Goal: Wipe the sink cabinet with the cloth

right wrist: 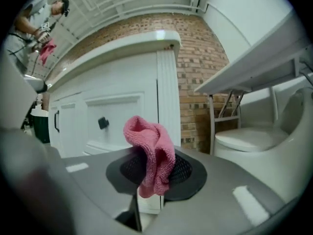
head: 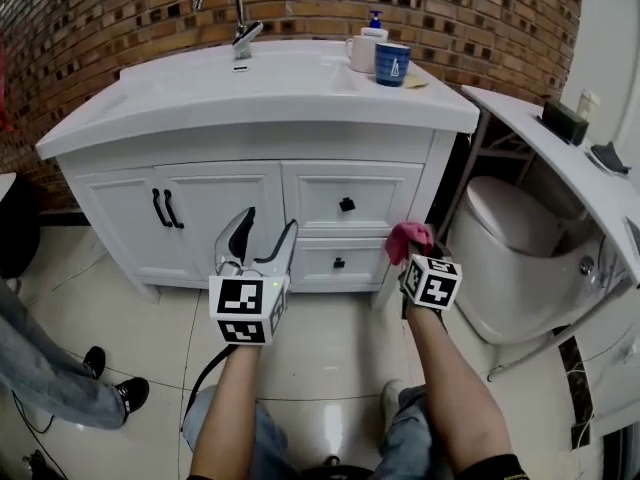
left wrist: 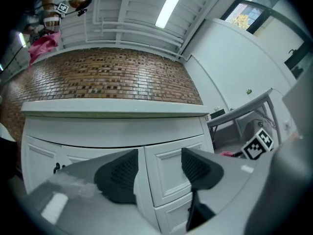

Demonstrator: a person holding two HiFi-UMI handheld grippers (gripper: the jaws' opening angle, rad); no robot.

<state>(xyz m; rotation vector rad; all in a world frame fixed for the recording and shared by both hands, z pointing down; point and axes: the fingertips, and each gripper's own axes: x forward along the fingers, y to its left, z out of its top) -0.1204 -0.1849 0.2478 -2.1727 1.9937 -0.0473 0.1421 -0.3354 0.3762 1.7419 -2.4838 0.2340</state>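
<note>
The white sink cabinet (head: pixel 250 203) stands against a brick wall, with two doors at the left and two drawers (head: pixel 345 203) at the right. A pink cloth (head: pixel 408 238) is pinched in my right gripper (head: pixel 412 250), which is shut on it just in front of the cabinet's lower right corner. The cloth (right wrist: pixel 151 153) bulges up between the dark pads in the right gripper view. My left gripper (head: pixel 262 243) is open and empty, pointing at the cabinet front between door and drawers (left wrist: pixel 171 180); its black pads (left wrist: pixel 117 175) stand apart.
On the countertop are a faucet (head: pixel 232 13), a blue mug (head: pixel 392 64) and a soap dispenser (head: pixel 368 43). A toilet (head: pixel 520 258) stands right of the cabinet under a tilted white shelf (head: pixel 570 158). Another person's leg and black shoes (head: pixel 105 378) are at the left on the tiled floor.
</note>
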